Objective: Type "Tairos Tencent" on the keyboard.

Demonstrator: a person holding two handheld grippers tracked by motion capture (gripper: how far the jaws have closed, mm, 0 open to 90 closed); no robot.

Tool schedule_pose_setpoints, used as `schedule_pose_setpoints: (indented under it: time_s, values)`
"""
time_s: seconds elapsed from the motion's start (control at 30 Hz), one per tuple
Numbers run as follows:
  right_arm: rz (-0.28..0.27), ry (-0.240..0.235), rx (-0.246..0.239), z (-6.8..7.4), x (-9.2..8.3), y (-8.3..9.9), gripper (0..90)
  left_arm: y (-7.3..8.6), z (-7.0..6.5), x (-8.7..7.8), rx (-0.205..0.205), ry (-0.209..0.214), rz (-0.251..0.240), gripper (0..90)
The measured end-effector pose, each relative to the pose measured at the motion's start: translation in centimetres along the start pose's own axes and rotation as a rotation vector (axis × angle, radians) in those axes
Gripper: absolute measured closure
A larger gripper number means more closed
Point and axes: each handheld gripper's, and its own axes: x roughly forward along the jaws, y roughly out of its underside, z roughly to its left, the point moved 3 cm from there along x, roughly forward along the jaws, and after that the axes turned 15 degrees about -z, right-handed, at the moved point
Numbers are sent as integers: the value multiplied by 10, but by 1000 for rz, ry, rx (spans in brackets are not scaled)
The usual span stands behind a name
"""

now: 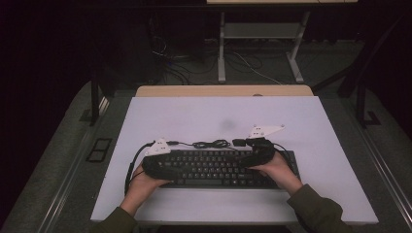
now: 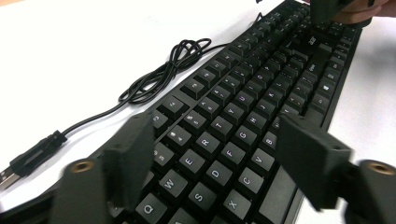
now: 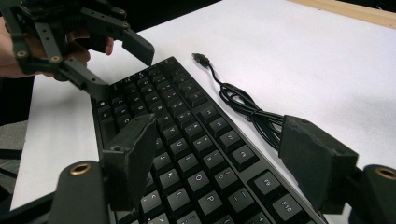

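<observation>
both grippers hover apart-jawed over the keyboard [image 1: 214, 169] lying near the table's [image 1: 194, 116] front edge: left gripper [image 2: 212, 154] over its left end, right gripper [image 3: 217, 154] over its right; neither grips anything.

Black keyboard [image 2: 243, 116] lying on the white tabletop [image 2: 84, 42], running from the bottom of the left gripper view up to its top right corner. Left tool [image 2: 215, 154] low over the letter keys, jaws spread and standing apart from the keys, W, E, R, D, F, C, V showing between them; nothing clamped. Keyboard cable [image 2: 163, 74] beside the keyboard's long edge, looped in a loose bundle on the tabletop, one strand trailing to the USB plug [image 2: 35, 156] near the view's left edge. At the keyboard's far end, top right, the right tool [image 2: 327, 11] with part of a hand [image 2: 362, 11], blurred, over the last keys.
</observation>
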Motion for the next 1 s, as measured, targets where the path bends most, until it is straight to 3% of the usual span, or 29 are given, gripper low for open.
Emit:
schedule_pose_setpoints:
  time_s: [0.57, 0.8, 1.0]
  values:
    - [0, 0, 7, -1, 0, 3, 266, 1, 4, -17, -4, -12, 14, 690]
    - [3, 0, 1, 0, 1, 3, 266, 4, 8, -19, -6, -17, 46, 890]
    - [4, 1, 2, 0, 1, 3, 266, 9, 12, -19, -9, -24, 78, 891]
